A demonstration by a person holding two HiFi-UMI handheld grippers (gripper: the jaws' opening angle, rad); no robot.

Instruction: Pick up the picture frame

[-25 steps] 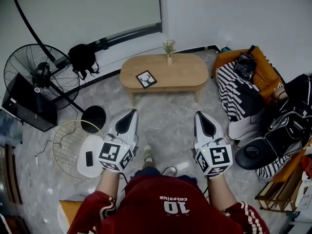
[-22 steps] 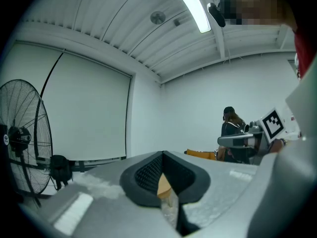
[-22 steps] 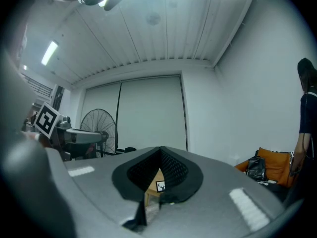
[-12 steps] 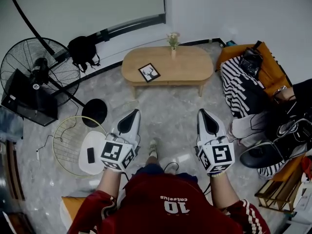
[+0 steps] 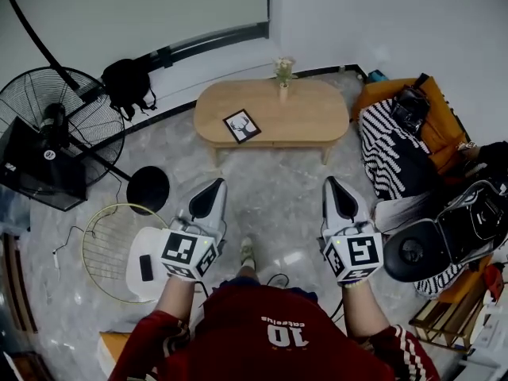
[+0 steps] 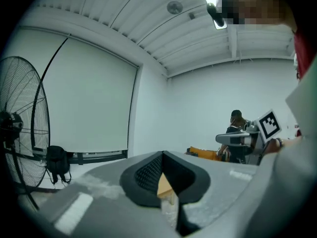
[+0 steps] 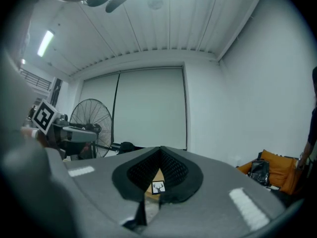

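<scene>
Since a second ago, the standing fan (image 5: 59, 125) and the wire ring (image 5: 111, 252) on the floor have slid a little toward the left and near edges of the head view, while both grippers keep their places in it, side by side above the pale stone floor. The left gripper (image 5: 213, 184) and the right gripper (image 5: 329, 181) point toward the far wall, each with its jaws clenched tip to tip on nothing. The picture frame (image 5: 241, 125) lies flat on the left part of the oval wooden table (image 5: 309, 117), close to its near edge, and shows a dark deer head on white. It is well apart from both grippers and shows small through the notch behind the right gripper's closed tips. A small vase (image 5: 283, 92) of flowers stands at the table's far edge, right of the frame. An orange chair (image 5: 436, 121) with a striped cloth stands right of the table.
</scene>
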